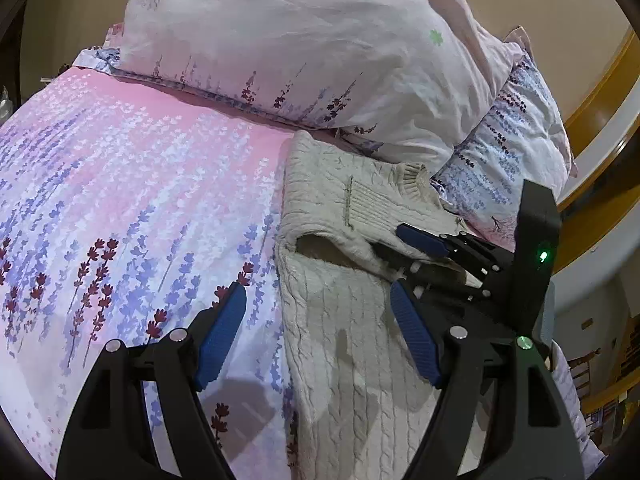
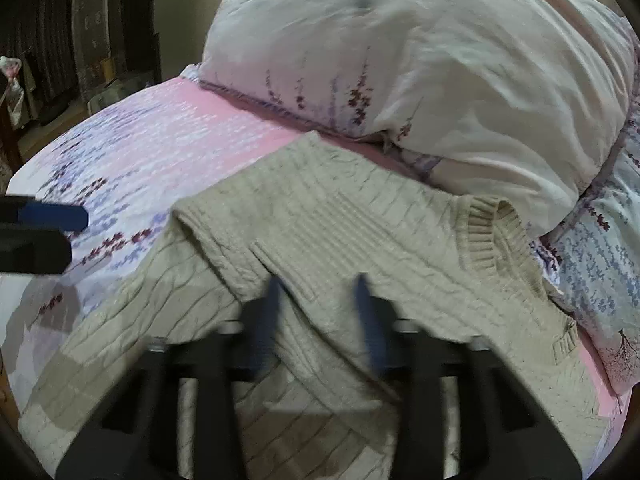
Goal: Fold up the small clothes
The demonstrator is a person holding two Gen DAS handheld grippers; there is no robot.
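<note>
A cream cable-knit sweater (image 1: 340,340) lies on the bed, its upper part folded over the body with the ribbed collar (image 2: 492,232) at the right. My left gripper (image 1: 316,320) is open and empty, hovering over the sweater's left edge. My right gripper (image 2: 318,320) is blurred, its jaws apart over the folded layer; in the left wrist view it (image 1: 424,248) sits at the fold's edge with knit beneath its upper finger. Whether it grips the cloth is unclear.
The bed sheet (image 1: 140,208) is pink and white with purple flowers. A large pale duvet (image 1: 300,40) is piled behind the sweater, and a floral pillow (image 1: 516,152) lies at the right. A wooden bed frame (image 1: 600,92) curves beyond it.
</note>
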